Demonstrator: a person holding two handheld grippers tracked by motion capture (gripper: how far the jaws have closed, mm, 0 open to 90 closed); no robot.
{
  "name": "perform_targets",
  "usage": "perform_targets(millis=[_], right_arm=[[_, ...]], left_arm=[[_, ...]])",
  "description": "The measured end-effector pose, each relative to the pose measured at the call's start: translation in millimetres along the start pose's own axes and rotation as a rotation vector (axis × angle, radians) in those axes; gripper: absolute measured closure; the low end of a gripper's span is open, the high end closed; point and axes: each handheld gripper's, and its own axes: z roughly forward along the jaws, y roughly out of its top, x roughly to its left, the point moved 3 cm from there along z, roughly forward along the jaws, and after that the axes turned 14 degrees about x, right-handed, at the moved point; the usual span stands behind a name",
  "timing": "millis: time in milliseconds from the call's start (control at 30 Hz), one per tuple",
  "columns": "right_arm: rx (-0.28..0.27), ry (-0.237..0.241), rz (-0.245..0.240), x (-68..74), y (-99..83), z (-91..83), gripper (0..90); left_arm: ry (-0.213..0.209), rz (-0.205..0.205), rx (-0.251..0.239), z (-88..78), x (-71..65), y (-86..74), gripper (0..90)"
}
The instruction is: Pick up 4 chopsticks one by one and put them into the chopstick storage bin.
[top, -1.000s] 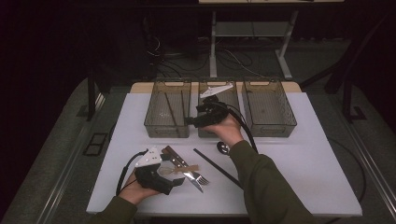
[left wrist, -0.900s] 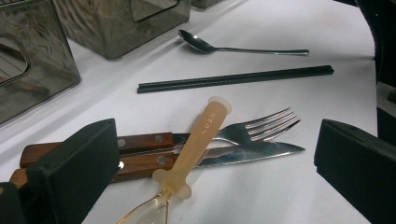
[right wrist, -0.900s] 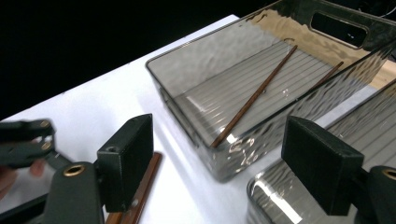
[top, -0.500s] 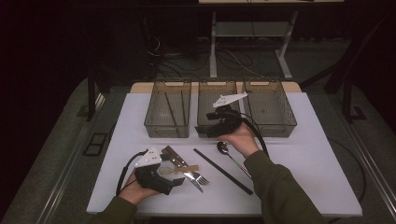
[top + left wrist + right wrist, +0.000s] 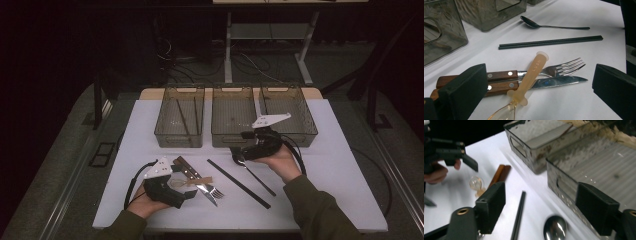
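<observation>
My left gripper (image 5: pixel 189 196) (image 5: pixel 537 83) rests low at the table's front left, open. Between its jaws lie a translucent amber plastic spoon (image 5: pixel 531 73), a fork (image 5: pixel 566 67) and a knife (image 5: pixel 559 81), both with wooden handles. None of them touches the pads. My right gripper (image 5: pixel 237 155) (image 5: pixel 544 207) hovers open just above the bowl of a metal spoon (image 5: pixel 260 181) (image 5: pixel 555 228), in front of the middle bin (image 5: pixel 234 137). Nothing sits between its jaws. A pair of black chopsticks (image 5: pixel 239 183) (image 5: pixel 549 42) lies between the two cutlery groups.
Three clear bins stand in a row at the back. The left bin (image 5: pixel 179 135) holds chopsticks (image 5: pixel 182 117), and the right bin (image 5: pixel 300 131) stands behind my right hand. The white table (image 5: pixel 340 175) has bare room at the right and far left.
My right gripper has come away from over the middle bin, toward the front and right, and sunk to the metal spoon. The left gripper has stayed where it was.
</observation>
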Motion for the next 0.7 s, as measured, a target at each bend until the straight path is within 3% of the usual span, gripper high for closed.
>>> perform_targets(millis=[133, 300, 700], right_arm=[[-0.002, -0.013, 0.032, -5.1, -20.1, -9.1, 19.4], [-0.018, -0.063, 0.054, -9.2, -44.1, -20.9, 18.6], [-0.006, -0.059, 0.052, 3.8, -90.3, -42.6, 18.5]], left_arm=[[0.005, -0.003, 0.005, 0.4, 0.0, 0.1, 0.0], [0.008, 0.0, 0.003, 0.2, -1.0, 0.0, 0.0], [0.016, 0.009, 0.006, -0.3, -2.3, 1.1, 0.0]])
